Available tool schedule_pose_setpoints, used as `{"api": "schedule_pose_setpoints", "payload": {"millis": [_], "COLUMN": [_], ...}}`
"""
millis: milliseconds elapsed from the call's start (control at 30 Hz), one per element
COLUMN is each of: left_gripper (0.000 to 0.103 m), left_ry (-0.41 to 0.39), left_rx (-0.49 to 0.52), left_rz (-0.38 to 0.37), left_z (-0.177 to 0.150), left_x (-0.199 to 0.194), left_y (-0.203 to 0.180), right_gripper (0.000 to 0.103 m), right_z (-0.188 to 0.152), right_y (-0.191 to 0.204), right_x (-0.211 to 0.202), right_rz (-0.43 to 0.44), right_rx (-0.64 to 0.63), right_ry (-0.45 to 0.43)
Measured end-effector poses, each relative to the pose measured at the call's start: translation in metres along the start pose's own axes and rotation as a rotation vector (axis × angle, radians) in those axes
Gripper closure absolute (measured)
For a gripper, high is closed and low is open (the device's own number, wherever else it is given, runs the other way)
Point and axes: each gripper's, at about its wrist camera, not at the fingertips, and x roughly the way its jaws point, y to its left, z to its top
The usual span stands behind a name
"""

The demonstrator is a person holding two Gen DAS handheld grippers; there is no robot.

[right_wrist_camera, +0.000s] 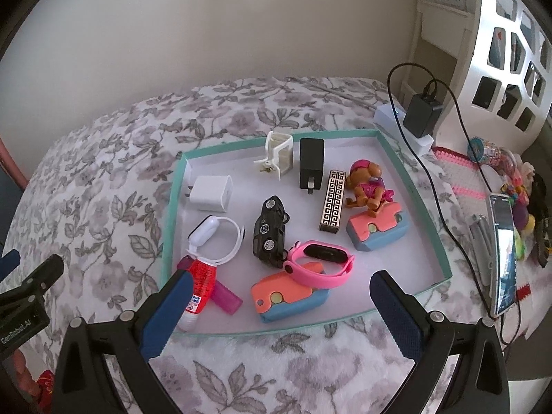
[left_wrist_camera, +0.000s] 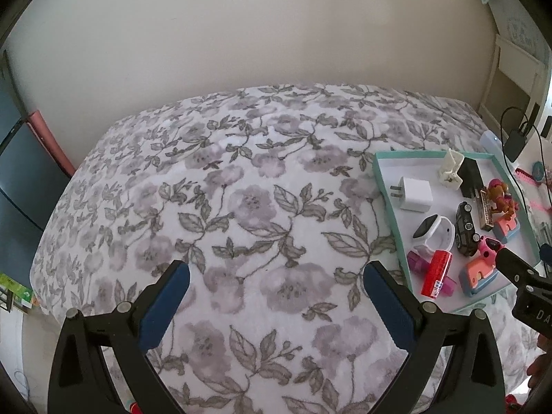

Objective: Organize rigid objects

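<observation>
A shallow teal-rimmed tray (right_wrist_camera: 174, 214) (left_wrist_camera: 390, 200) lies on a floral bedspread (left_wrist_camera: 241, 189) and holds several small objects: a white charger (right_wrist_camera: 211, 193), a black charger (right_wrist_camera: 311, 165), a white clip (right_wrist_camera: 277, 155), a black toy car (right_wrist_camera: 270, 233), a pink watch (right_wrist_camera: 322, 265), a white watch (right_wrist_camera: 215, 238), a red tube (right_wrist_camera: 200, 286), a patterned gold case (right_wrist_camera: 333, 205), a toy dog (right_wrist_camera: 367, 186) and two coral-and-blue blocks (right_wrist_camera: 289, 300). My right gripper (right_wrist_camera: 279, 314) is open over the tray's near edge. My left gripper (left_wrist_camera: 276, 296) is open above bare bedspread, left of the tray.
A phone (right_wrist_camera: 503, 255) on a stand, a black adapter (right_wrist_camera: 421, 115) with its cable on a white power strip, and colourful toys (right_wrist_camera: 524, 207) sit right of the tray. A white headboard (right_wrist_camera: 500, 51) rises at the far right. A beige wall lies behind the bed.
</observation>
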Motion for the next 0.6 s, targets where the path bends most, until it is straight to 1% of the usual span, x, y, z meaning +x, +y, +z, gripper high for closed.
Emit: {"api": "schedule_pose_setpoints", "payload": {"millis": [133,267,600], "left_gripper": [0.002,0.002,0.002], "left_ry": [0.004,0.004,0.002], "left_rx": [-0.009,-0.002,0.036], "left_rz": [-0.016,0.002,-0.003], "left_z": [-0.0009,-0.0022,-0.0024], "left_x": [-0.0021,-0.0041,-0.0048], "left_y": [0.0013,0.0006,-0.0059], "right_gripper": [0.0,0.0,0.0], "right_z": [-0.0014,-0.0019,-0.0033], "right_y": [0.004,0.0072,0.0111], "right_x": [-0.004,-0.0078,-0.01], "right_rz": [-0.017,-0.027,-0.03], "right_rx": [-0.015,-0.022,-0.03], "right_ry": [-0.007,-0.018,-0.009]}}
